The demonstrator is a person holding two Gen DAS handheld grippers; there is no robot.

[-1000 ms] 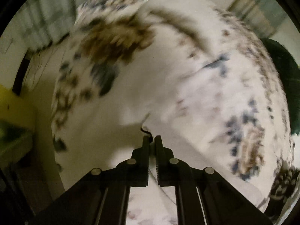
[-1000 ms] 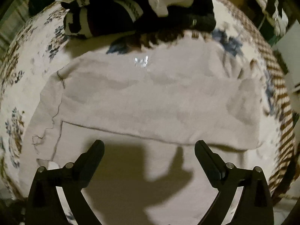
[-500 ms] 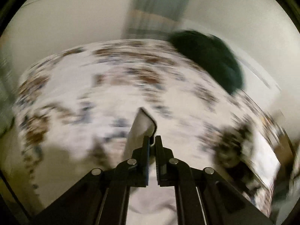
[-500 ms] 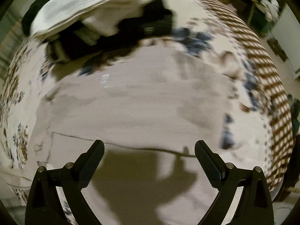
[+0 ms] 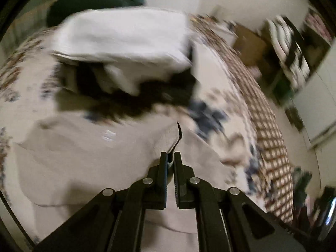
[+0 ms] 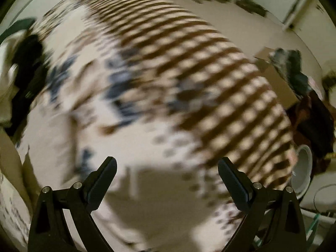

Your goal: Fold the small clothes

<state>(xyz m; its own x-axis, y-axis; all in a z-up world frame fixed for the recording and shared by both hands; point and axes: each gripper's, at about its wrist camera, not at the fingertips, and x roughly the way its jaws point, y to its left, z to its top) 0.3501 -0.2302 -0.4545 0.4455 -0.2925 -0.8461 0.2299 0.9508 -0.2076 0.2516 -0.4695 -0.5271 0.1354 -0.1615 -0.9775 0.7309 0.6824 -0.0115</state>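
Floral bedspread under beige garment; left gripper clamped on garment's edge; right gripper spread wide, empty, near bed's checked edge.

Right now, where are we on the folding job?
Done: a stack of folded clothes sits on the patterned bedspread. In hand: the left gripper is shut on an edge of the beige garment, lifting it over the rest, mid-fold. The right gripper is open and empty over the bedspread. Left: lay the fold down, finish, stack it.
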